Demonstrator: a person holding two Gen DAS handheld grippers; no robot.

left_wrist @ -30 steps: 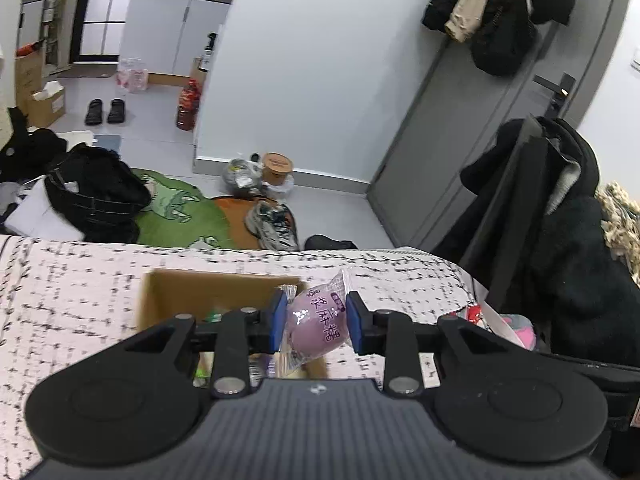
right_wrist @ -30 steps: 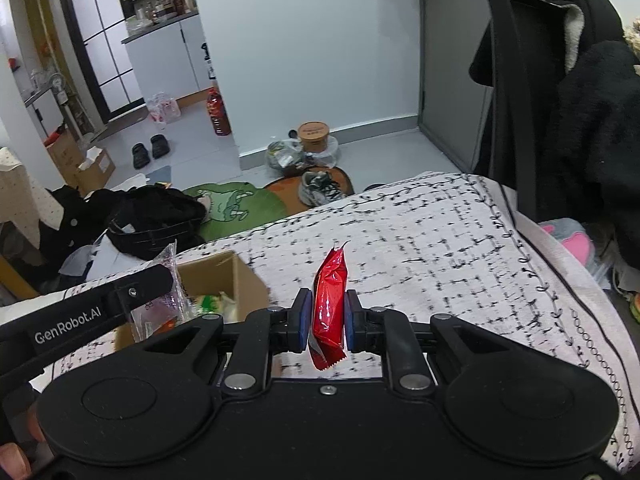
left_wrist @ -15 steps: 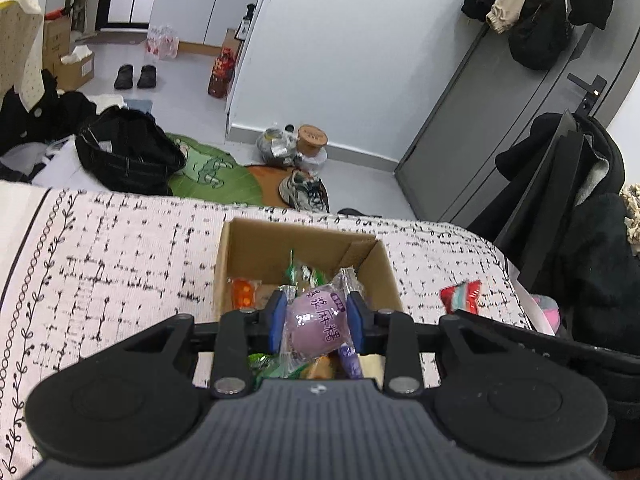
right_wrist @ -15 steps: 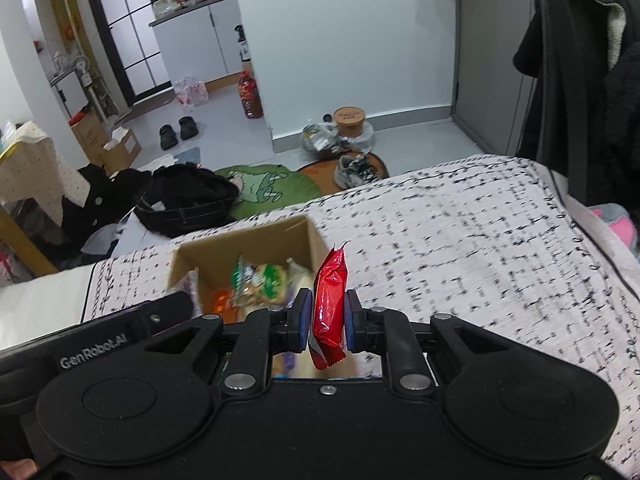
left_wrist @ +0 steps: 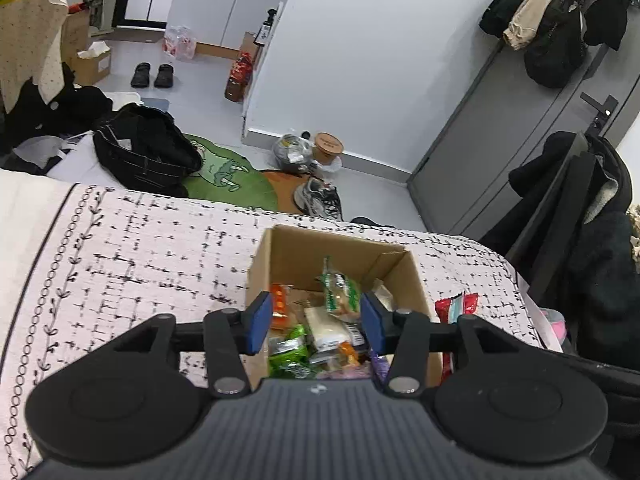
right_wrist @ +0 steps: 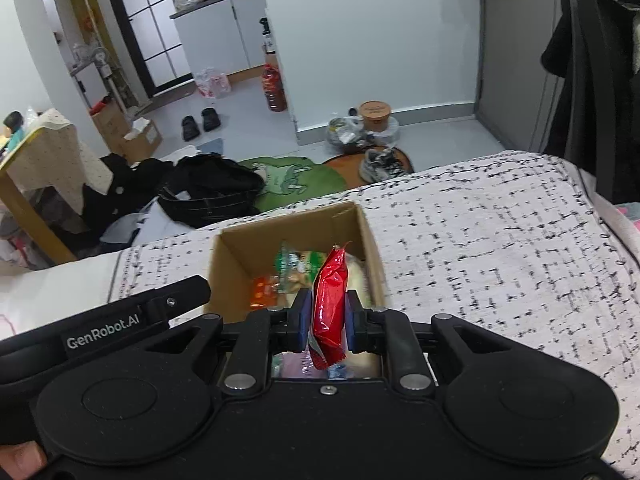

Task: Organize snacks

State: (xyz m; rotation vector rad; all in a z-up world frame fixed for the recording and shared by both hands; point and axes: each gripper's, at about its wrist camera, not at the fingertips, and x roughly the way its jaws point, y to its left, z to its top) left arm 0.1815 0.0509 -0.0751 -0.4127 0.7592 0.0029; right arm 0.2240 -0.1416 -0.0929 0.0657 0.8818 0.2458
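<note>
An open cardboard box point(left_wrist: 276, 252) stands on the black-and-white patterned cloth and holds several snack packets, among them a green packet point(left_wrist: 340, 290) and an orange one point(left_wrist: 279, 304). My left gripper point(left_wrist: 316, 322) is open and empty just above the box. The purple packet point(left_wrist: 378, 364) lies in the box at its near edge. My right gripper point(right_wrist: 327, 320) is shut on a red snack packet point(right_wrist: 329, 304) and holds it upright over the box point(right_wrist: 228, 256). The red packet also shows in the left wrist view point(left_wrist: 456, 306), right of the box.
The cloth-covered surface point(left_wrist: 140, 256) ends just beyond the box. On the floor past it lie a black bag point(left_wrist: 148, 152), a green rug point(left_wrist: 232, 176) and shoes point(left_wrist: 318, 198). A coat-covered chair point(left_wrist: 580, 216) stands at the right.
My left gripper opened over the box and let go of the purple packet, which now lies in the box. My right gripper moved left over the box with the red packet.
</note>
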